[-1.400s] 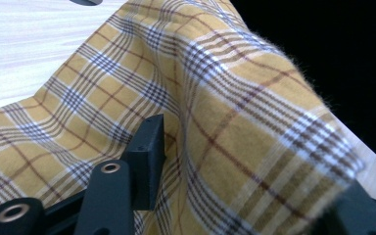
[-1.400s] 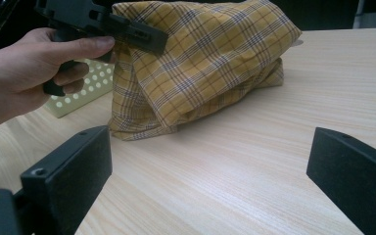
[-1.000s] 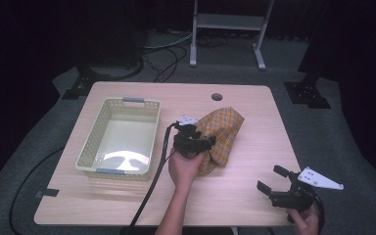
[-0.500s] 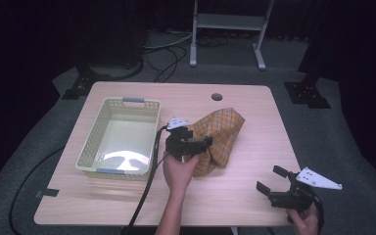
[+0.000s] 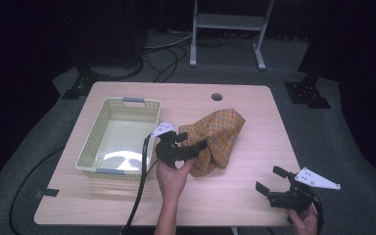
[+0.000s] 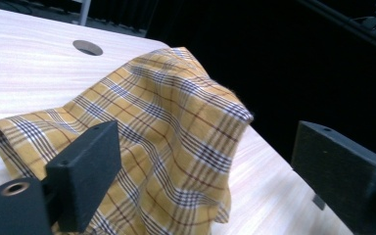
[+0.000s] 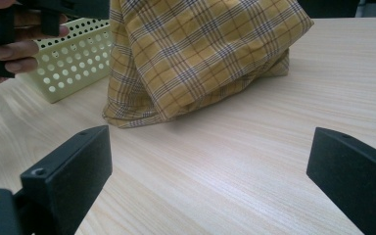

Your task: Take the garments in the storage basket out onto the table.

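My left gripper sits at the near-left edge of the checked cloth, its jaws having just been opening; they stand wide now and grip nothing, the fabric bunched loose in front of them. The cloth lies heaped on the table, just right of the basket. I judge I have let go to take a better hold. My right gripper waits spread and empty, well apart from the cloth toward the near right corner, bare wood between.

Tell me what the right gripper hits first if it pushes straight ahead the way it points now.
Most likely the checked cloth: it lies dead ahead of the right gripper, whose jaws stand open over bare table. How far off is unclear.
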The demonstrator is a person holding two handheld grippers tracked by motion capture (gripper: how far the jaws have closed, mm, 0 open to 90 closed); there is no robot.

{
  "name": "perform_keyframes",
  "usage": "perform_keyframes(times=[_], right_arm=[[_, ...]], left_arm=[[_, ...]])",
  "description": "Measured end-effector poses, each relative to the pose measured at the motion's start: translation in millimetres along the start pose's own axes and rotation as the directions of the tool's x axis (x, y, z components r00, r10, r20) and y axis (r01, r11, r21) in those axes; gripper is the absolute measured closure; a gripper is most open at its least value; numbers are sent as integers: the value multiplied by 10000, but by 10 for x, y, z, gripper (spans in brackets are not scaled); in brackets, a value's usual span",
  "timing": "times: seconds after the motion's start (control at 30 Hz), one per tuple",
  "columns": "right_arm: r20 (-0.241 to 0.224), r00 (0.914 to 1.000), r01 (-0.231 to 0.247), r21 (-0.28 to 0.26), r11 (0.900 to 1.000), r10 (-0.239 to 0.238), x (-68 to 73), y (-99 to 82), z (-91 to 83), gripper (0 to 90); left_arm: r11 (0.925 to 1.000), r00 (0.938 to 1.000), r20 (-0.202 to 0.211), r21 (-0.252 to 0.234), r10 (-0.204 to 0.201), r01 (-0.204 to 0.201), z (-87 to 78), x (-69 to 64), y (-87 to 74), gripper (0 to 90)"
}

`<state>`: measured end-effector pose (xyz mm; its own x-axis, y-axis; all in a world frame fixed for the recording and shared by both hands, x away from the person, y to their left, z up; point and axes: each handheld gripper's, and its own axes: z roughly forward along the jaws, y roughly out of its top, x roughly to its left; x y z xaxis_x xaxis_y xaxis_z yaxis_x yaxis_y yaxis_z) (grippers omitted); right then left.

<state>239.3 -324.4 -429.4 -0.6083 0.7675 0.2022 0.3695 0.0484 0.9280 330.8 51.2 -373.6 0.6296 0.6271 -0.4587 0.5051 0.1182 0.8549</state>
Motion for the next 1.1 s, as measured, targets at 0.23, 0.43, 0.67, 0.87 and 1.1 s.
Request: perform_keyframes(times=[0.23,0.43,0.67,0.87,1.1], right_arm=[[14,10000,12,86,10000,-12,-2,-2,16,29],[36,10000,50,86,10000,-50,10,1,12,28],[70,9999,102,98,9999,-103,28,5,13,29],[119,9999,102,123,9999,-103,30,4,10,29],[166,9998,110,104,9999,-112,30,4,-6,28]], left_arm=[[9995,9998,-39,-239,198,-199,-104,-32,-79,58],[9986,9991,-137,-332,411,-416,-196,-93,-85,31],[9976,9974,-288,-229,654,-661,-278,-161,-120,20],[9967,9967,-383,-369,711,-725,-327,-201,-154,20],[9954,9954,-409,-386,861,-877,-369,-274,-221,21]])
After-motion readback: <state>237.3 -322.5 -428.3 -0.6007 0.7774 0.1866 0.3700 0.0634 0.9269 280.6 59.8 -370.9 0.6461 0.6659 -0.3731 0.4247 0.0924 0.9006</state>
